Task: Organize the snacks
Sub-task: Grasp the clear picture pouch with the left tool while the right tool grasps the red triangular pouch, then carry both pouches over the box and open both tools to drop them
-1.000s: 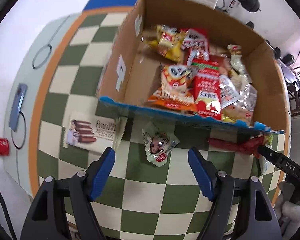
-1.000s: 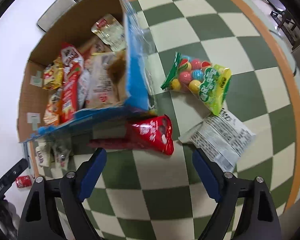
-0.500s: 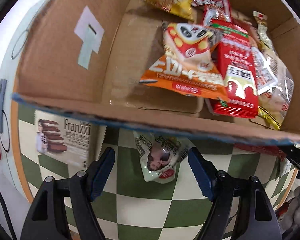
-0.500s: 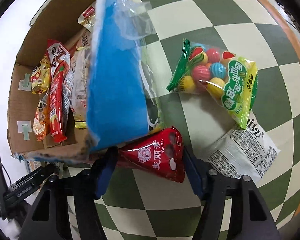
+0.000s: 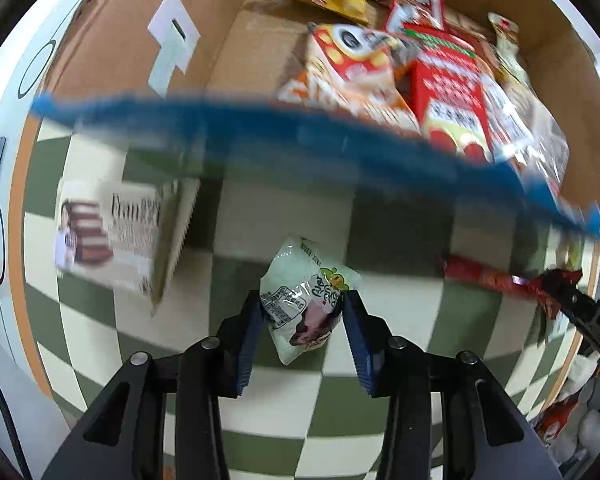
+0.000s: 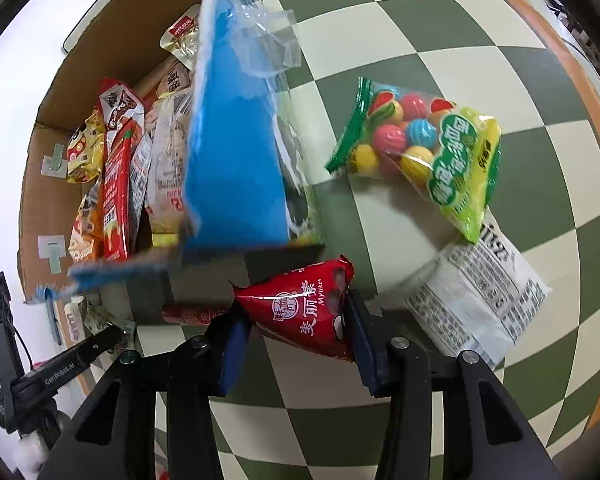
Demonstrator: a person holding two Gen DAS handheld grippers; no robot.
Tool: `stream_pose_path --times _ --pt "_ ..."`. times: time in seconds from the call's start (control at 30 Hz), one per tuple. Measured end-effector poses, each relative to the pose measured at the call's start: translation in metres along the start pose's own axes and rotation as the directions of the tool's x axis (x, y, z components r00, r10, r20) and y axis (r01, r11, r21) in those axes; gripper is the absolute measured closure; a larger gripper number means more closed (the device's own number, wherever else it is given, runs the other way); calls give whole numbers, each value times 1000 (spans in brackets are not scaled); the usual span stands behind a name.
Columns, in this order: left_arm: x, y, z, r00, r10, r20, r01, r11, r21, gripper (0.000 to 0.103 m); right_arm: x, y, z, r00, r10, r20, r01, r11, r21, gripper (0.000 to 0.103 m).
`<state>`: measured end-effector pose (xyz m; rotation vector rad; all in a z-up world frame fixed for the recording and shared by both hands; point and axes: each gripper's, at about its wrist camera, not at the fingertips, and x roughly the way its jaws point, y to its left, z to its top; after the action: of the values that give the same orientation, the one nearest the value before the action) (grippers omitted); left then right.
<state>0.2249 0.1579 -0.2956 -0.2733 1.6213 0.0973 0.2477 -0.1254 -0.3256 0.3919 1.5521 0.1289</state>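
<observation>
While the jaws have just been closing, the left claw point(image 5: 303, 316) clamps a white snack pouch point(image 5: 306, 300) at lower centre on the checkered table point(image 5: 260, 400); the right claw point(image 6: 298, 328) pinches a red snack bag point(image 6: 304, 312) below the cardboard box point(image 6: 236, 168).

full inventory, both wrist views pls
cardboard box: 1, brown with blue outside, on table, holds many snack packs
white-green pouch: 1, between left fingers, pressed
red Mylikes bag: 1, between right fingers, pressed
candy-ball bag: 1, green-yellow, right of box
white packet: 1, partly under candy bag
Franzzi pack: 1, white, left of pouch
table: 1, green-cream checks
left gripper: jaws just closing
right gripper: jaws just closing
</observation>
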Motion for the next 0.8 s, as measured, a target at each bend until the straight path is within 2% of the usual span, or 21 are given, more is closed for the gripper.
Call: stream_pose_path --times 0.2,0.43,0.63,0.8 --pt "-9 -20 -43 1000 -6 -18 7 998 62 65 -16 2 -22 1000 18 -5 -18 1000 -3 54" --pt "-16 -42 -88 999 -20 -44 26 992 126 65 -31 6 -68 997 37 -74 -40 999 -37 54" --pt "-30 -65 -115 999 -26 -33 31 984 173 65 -37 13 -98 994 20 -106 -27 997 -68 54" --pt "-48 -85 -106 999 -39 -3 39 979 202 65 -48 19 -117 994 -13 -109 0 993 -118 54"
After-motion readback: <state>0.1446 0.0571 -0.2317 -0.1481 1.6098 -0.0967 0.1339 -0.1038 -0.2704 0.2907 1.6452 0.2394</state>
